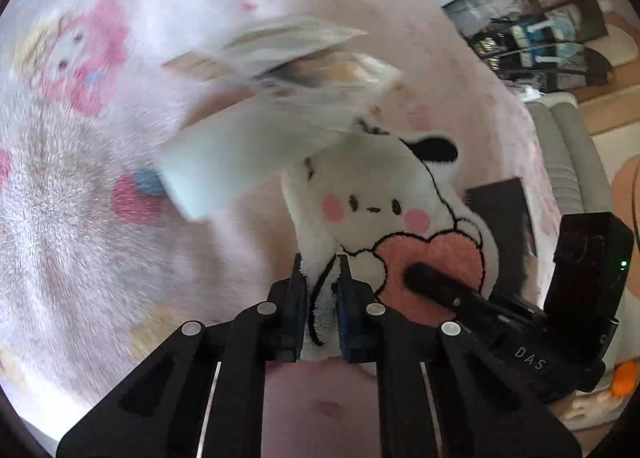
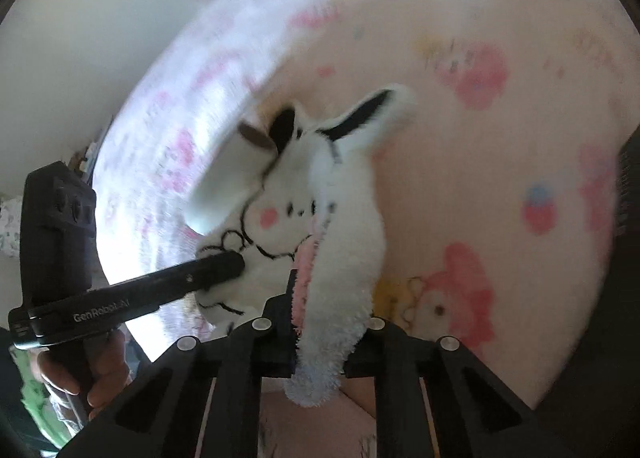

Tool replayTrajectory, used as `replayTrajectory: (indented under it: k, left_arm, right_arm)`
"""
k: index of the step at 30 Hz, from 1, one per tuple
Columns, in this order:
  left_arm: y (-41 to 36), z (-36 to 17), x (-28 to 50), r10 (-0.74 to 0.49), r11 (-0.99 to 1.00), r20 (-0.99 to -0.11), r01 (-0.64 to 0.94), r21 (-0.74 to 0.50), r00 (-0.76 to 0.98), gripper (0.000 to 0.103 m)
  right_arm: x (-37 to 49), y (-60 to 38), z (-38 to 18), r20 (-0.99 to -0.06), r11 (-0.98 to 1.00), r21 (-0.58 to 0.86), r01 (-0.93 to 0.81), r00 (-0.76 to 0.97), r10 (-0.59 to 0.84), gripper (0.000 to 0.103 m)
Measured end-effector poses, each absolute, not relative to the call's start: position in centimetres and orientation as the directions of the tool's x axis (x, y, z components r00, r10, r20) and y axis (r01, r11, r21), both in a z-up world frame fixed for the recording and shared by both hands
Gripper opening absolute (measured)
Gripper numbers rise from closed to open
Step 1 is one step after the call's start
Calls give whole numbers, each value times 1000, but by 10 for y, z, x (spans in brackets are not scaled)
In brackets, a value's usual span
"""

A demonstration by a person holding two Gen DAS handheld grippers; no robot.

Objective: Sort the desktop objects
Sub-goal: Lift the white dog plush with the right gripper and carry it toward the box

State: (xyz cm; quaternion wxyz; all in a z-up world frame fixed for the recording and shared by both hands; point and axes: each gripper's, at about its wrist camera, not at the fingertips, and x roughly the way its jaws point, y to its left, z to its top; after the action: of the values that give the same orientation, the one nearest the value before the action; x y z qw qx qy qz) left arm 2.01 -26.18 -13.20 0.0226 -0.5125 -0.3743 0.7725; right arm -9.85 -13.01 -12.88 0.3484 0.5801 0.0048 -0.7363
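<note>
- A white plush towel (image 1: 384,202) stitched with a dog face, pink cheeks, black-tipped ears and a pink heart hangs in the air between the two grippers, above a pink fleece blanket (image 1: 72,186) printed with cartoon characters.
- The left gripper (image 1: 323,298) has its jaws drawn in narrow and pinches a fluffy white edge of the towel, which fills the gap between the pads; the towel's face and heart spread out just beyond the fingertips.
- The right gripper (image 2: 320,310) is likewise pinched close on the towel: a thick roll of white pile, with a strip of pink beside it, runs down between its jaws and out below them.
- In the left wrist view the other gripper's black finger lies across the pink heart; in the right wrist view a black finger marked "GenRobot.AI" touches the towel's lower left part.
- A blurred stack of white papers or cards (image 1: 280,70) sits just beyond the towel's top in the left wrist view; what they are I cannot tell.
- A person's hand (image 2: 100,374) wraps the handle of the left gripper at the lower left of the right wrist view.
- A dark flat object (image 1: 500,218) lies on the blanket to the right of the towel, and a grey padded seat back (image 1: 560,154) stands past the blanket's edge.
</note>
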Motion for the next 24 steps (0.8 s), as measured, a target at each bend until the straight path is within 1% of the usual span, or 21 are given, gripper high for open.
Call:
replayTrajectory:
  k: [6, 8, 10, 11, 12, 14, 15, 18, 24]
  left_arm:
    - [-237, -102, -2, 445, -748, -730, 233, -622, -518, 11]
    - [-210, -92, -12, 457, -759, -718, 191, -623, -526, 11]
    - [-195, -83, -15, 472, -767, -704, 146, -625, -531, 11]
    - [-199, -80, -30, 479, -771, -700, 127, -624, -530, 11]
    - [-184, -76, -46, 486, -776, -695, 105, -622, -531, 11]
    - [-171, -60, -29, 498, -786, -685, 57, -615, -531, 11]
    - [-154, -50, -40, 511, -790, -675, 19, -613, -533, 11]
    - [-119, -30, -41, 536, -796, -658, -57, -603, -529, 11]
    - [-46, -8, -62, 571, -802, -651, -169, -573, -500, 11]
  right_arm:
    - [-82, -84, -72, -815, -766, 376, 522, -207, -541, 10]
    - [-75, -60, -58, -804, -777, 375, 506, -240, -544, 10]
    - [-70, -37, -50, -795, -786, 377, 489, -265, -546, 10]
    - [-65, -23, -43, -790, -796, 376, 474, -285, -543, 10]
    - [-62, -11, -40, -785, -801, 378, 464, -298, -543, 10]
    - [-55, 14, -34, -773, -812, 384, 439, -328, -543, 10]
    - [-53, 26, -32, -767, -817, 384, 430, -343, -541, 10]
    - [-49, 65, -18, -752, -839, 376, 394, -399, -525, 10]
    - [-53, 137, -3, -724, -876, 376, 303, -494, -481, 10]
